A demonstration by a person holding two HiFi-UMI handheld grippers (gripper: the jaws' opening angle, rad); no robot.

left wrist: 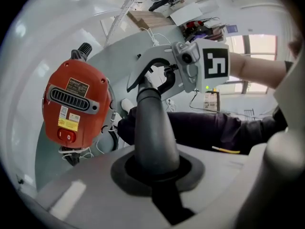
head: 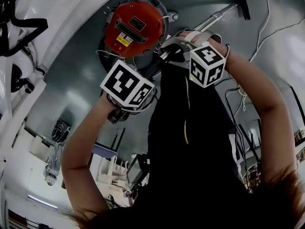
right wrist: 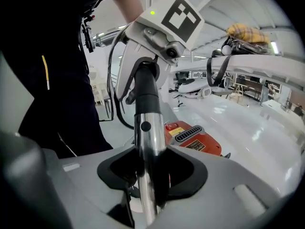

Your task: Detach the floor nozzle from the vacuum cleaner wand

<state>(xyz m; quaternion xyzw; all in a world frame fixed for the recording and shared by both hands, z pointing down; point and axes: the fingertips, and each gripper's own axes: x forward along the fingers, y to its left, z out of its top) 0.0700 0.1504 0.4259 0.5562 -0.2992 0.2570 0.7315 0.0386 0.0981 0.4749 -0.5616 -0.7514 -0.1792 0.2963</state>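
Note:
A chrome wand runs from my hands toward a dark floor nozzle lying far off on the grey floor. The red vacuum canister stands below my hands. My left gripper is shut on the dark grey tube at the wand's near end. My right gripper is open, with the chrome wand and its black button between the jaws and gaps on both sides. In the head view the left gripper and right gripper sit close together on the same tube.
Thin cables trail over the floor at the right. White furniture borders the left side. The person's dark clothing fills the middle of the head view. The canister lies left of the tube.

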